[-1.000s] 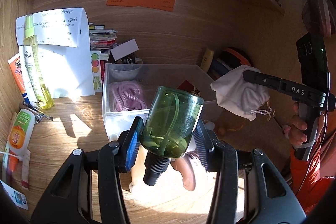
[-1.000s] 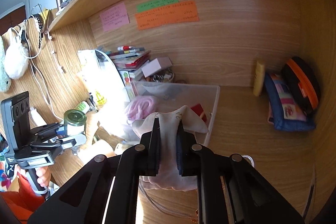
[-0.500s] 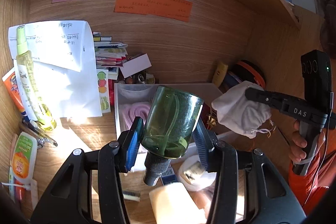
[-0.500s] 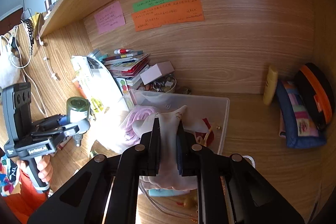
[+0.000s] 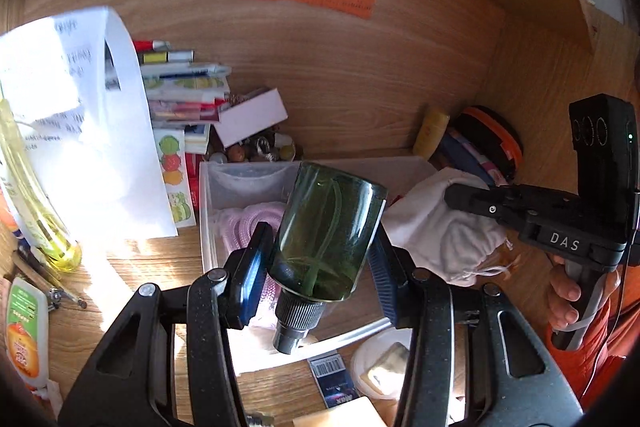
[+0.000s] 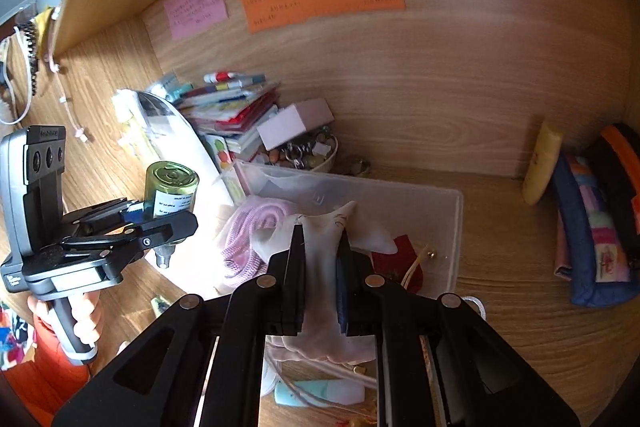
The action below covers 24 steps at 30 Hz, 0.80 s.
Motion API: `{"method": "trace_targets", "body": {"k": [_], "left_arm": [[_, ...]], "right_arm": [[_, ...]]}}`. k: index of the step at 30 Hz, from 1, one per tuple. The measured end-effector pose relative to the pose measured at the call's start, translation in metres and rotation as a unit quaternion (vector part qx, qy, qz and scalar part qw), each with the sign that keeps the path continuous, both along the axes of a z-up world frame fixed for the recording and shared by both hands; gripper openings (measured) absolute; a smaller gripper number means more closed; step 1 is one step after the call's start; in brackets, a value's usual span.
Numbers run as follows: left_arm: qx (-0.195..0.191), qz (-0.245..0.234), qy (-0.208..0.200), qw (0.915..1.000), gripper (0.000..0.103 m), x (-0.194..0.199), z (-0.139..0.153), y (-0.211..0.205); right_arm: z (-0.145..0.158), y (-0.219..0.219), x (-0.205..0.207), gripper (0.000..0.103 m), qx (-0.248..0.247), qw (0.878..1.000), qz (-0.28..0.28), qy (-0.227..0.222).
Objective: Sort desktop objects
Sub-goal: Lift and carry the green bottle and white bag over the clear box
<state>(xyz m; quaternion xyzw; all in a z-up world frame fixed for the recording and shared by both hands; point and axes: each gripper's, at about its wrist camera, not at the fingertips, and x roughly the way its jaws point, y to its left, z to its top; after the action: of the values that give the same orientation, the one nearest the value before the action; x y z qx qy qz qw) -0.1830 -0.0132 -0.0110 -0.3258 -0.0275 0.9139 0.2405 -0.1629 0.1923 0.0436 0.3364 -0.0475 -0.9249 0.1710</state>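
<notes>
- Wooden desk (image 6: 500, 311) holds a bin (image 6: 452, 227), part filled.
- Left gripper (image 5: 316, 263) clamps a bottle (image 5: 328, 227) above the bin.
- Right gripper (image 6: 320, 255) pinches a pouch (image 6: 322, 267) over the bin; neither dropped yet.

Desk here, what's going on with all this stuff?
A person is sorting a cluttered wooden desk with two handheld grippers. The left gripper is clamped on a green glass bottle, held neck toward the camera. The right gripper pinches a white cloth pouch. Both hover over the clear plastic bin, which already holds a pink cord.
</notes>
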Motion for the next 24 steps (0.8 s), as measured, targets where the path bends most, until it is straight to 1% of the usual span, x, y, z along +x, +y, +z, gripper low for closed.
{"method": "trace_targets", "body": {"k": [1, 3, 8, 12, 16, 18, 20, 22, 24], "left_arm": [[-0.005, 0.002, -0.003, 1.0, 0.047, -0.002, -0.004, 0.001], [-0.002, -0.003, -0.012, 0.9999, 0.047, -0.005, -0.01, 0.003], [-0.011, -0.009, -0.019, 0.9997, 0.047, -0.007, -0.017, 0.007], [-0.027, -0.009, -0.026, 0.9992, 0.047, -0.01, -0.024, 0.012], [-0.034, -0.014, -0.033, 0.9988, 0.047, -0.009, -0.027, 0.014], [-0.042, -0.016, -0.034, 0.9984, 0.047, -0.008, -0.027, 0.016], [-0.041, -0.021, -0.046, 0.9979, 0.047, -0.009, -0.028, 0.017], [-0.046, -0.019, -0.055, 0.9973, 0.047, -0.01, -0.029, 0.017], [-0.042, -0.022, -0.058, 0.9972, 0.047, -0.01, -0.029, 0.016]], "right_arm": [[-0.004, 0.0, -0.004, 0.011, 0.001, 1.0, -0.001, -0.006], [-0.011, 0.001, -0.008, 0.011, 0.004, 1.0, -0.005, -0.014], [-0.024, 0.005, -0.017, 0.011, 0.006, 0.999, -0.013, -0.036], [-0.032, 0.001, -0.018, 0.011, 0.021, 0.999, -0.014, -0.042], [-0.04, -0.007, -0.022, 0.011, 0.047, 0.998, -0.008, -0.051], [-0.042, -0.013, -0.022, 0.011, 0.065, 0.997, -0.005, -0.047], [-0.041, -0.017, -0.02, 0.011, 0.078, 0.996, -0.001, -0.04], [-0.04, -0.018, -0.019, 0.013, 0.081, 0.996, 0.006, -0.039], [-0.042, -0.018, -0.02, 0.014, 0.08, 0.996, 0.007, -0.043]]}}
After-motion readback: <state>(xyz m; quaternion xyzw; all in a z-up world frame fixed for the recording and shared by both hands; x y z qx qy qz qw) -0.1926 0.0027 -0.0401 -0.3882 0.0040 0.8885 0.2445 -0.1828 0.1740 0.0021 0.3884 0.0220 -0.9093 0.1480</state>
